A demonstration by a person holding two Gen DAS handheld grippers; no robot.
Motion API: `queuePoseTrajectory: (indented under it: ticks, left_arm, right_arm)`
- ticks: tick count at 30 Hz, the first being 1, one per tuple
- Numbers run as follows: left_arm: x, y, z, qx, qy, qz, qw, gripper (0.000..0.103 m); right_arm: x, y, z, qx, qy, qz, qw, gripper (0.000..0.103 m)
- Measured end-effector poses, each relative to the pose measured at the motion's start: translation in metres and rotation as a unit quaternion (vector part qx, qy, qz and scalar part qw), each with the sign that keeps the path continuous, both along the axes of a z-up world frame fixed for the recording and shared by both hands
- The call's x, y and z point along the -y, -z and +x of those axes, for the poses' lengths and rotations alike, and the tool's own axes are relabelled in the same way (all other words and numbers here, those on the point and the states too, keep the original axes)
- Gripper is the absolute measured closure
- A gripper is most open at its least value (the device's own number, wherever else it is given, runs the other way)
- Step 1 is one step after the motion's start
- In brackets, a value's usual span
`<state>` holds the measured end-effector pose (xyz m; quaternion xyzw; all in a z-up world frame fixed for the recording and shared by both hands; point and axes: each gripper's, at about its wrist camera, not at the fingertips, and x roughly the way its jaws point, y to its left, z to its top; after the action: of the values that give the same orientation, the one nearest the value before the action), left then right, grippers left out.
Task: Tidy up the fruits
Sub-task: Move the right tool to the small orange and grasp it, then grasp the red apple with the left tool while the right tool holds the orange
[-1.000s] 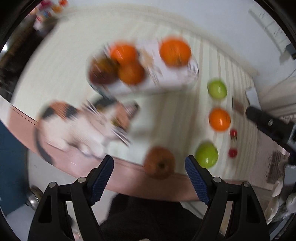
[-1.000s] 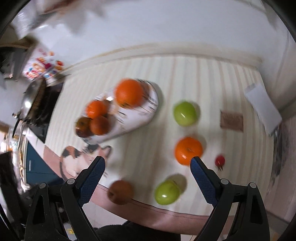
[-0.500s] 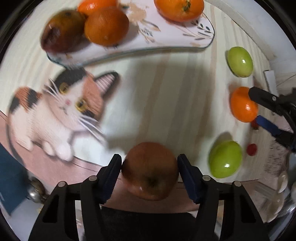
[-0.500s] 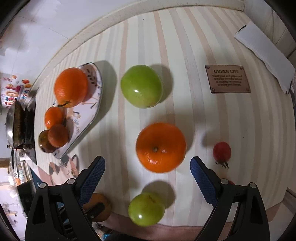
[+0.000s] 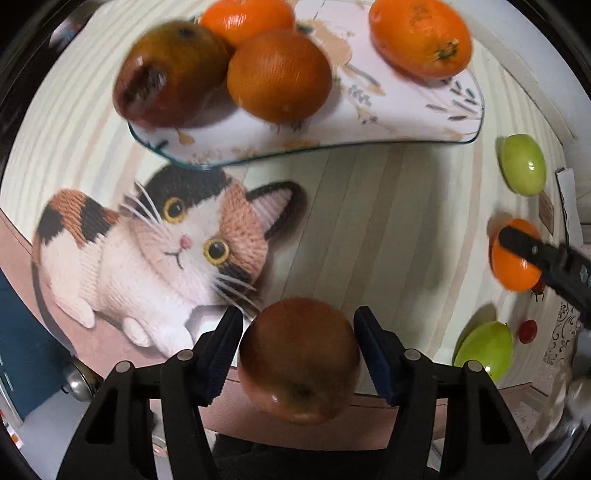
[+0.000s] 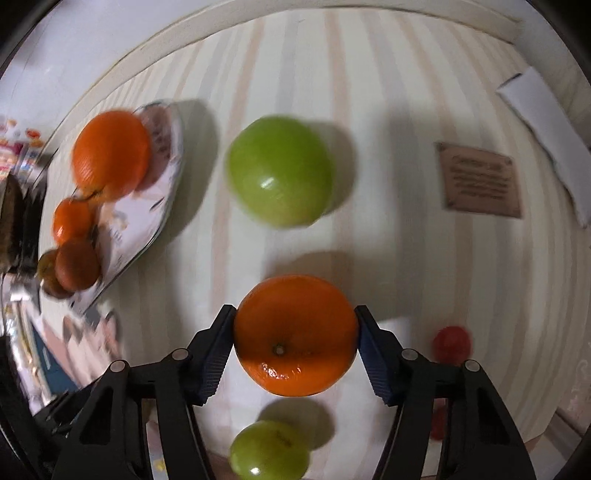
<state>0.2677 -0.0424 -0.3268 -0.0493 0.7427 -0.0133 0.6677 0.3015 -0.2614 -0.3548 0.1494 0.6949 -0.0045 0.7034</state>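
My left gripper (image 5: pixel 298 345) is shut on a red-brown apple (image 5: pixel 299 360) above the near edge of the table. My right gripper (image 6: pixel 295 338) is shut on an orange (image 6: pixel 295 334), which also shows in the left wrist view (image 5: pixel 513 254). A white patterned plate (image 5: pixel 388 114) holds a large orange (image 5: pixel 419 35), two smaller oranges (image 5: pixel 279 75) and a bruised brown fruit (image 5: pixel 168 72); the plate also shows in the right wrist view (image 6: pixel 147 218). One green apple (image 6: pixel 280 170) lies beyond the held orange, another green apple (image 6: pixel 267 448) lies below it.
The striped tablecloth has a knitted calico cat picture (image 5: pixel 159 254) near the front left. Small red tomatoes (image 6: pixel 452 341) lie to the right. A brown label (image 6: pixel 480 181) and a white folded card (image 6: pixel 543 114) lie at the far right.
My left gripper has closed on the red-brown apple and moved toward the plate. My right gripper has dropped over the orange and closed on it.
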Motion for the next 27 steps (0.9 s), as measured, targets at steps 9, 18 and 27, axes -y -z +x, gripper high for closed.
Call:
queuePoseTrajectory:
  ticks: [9,18,27]
  left_arm:
    - [0.010,-0.011,0.001,0.027,0.008,0.004,0.9996,0.045]
    - [0.014,-0.068,0.036,0.079,0.031,-0.011,0.9963,0.064]
    - [0.008,-0.048,0.063,0.033,0.023,-0.039,0.9984,0.044]
  right_arm:
    - [-0.021,0.002,-0.002,0.012,-0.036,-0.023,0.999,0.037]
    - [-0.048,-0.025,0.006,0.053,-0.045,0.029,0.997,0.037]
    - [-0.061,-0.014,0.026,0.043,-0.053,0.045,0.997,0.037]
